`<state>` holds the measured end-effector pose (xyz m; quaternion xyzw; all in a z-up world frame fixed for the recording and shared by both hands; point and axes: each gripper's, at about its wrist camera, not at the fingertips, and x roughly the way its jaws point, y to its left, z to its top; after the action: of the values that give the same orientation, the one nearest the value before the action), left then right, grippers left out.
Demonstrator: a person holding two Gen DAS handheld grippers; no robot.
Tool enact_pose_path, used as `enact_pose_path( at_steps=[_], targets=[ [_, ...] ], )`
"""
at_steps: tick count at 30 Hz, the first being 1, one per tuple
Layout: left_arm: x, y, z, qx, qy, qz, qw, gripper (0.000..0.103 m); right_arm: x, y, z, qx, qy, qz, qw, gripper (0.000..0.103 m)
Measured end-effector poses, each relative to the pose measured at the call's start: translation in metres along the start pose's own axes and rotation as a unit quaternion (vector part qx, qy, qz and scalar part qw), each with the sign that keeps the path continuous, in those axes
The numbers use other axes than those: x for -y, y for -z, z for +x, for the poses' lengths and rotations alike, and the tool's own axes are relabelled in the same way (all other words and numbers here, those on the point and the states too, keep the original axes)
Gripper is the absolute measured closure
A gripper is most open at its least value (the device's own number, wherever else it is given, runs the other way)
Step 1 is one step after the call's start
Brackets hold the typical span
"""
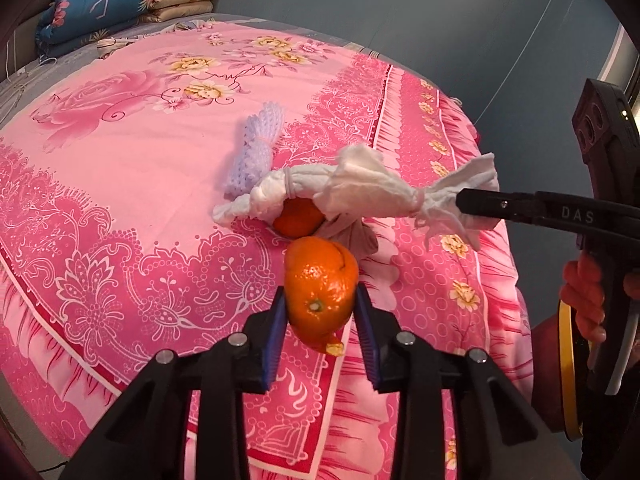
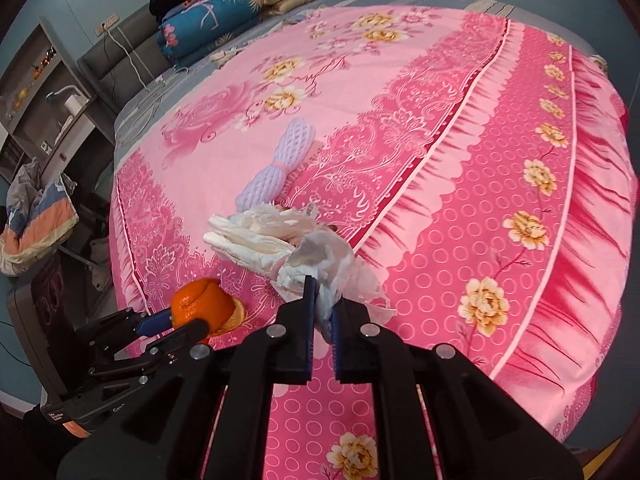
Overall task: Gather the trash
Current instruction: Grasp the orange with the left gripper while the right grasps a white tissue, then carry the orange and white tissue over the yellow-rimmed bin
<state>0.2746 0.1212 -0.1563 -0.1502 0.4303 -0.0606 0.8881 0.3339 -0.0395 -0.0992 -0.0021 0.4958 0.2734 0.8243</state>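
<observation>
My left gripper point(image 1: 320, 296) is shut on a curled orange peel point(image 1: 320, 284), held just above the pink floral bedspread point(image 1: 120, 160). A second peel piece point(image 1: 298, 218) lies on the bed beyond it, partly under a white tissue bundle point(image 1: 360, 192). That tissue bundle point(image 2: 272, 236) hangs off the bed, with my right gripper point(image 2: 322, 292) shut on its twisted end. From the right of the left wrist view the right gripper point(image 1: 460, 200) reaches in. A lilac foam fruit net point(image 1: 256, 152) point(image 2: 276, 168) lies on the bed behind. The left gripper point(image 2: 186, 322) with its peel point(image 2: 200, 304) shows at lower left.
Folded quilts point(image 2: 208, 20) are stacked at the head of the bed. A shelf unit point(image 2: 36, 80) and a heap of clothes point(image 2: 36, 220) stand left of the bed. The bed's edge point(image 1: 500, 240) drops off on the right. A gloved hand point(image 1: 580, 300) holds the right gripper.
</observation>
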Motion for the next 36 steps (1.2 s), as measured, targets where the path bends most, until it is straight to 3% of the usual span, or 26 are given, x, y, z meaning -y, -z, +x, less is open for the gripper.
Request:
enact_pose_path(
  at_steps=[18,36],
  targets=[
    [0.021,0.002,-0.067,0.060,0.009,0.010,0.9981,0.072,0.024,0.037,-0.107,0.087,0.013,0.024,0.996,0.096],
    [0.101,0.003,-0.117,0.095,0.055,0.057,0.9924,0.072,0.054,0.107,-0.230,0.200,0.034,0.052,0.978,0.096]
  ],
)
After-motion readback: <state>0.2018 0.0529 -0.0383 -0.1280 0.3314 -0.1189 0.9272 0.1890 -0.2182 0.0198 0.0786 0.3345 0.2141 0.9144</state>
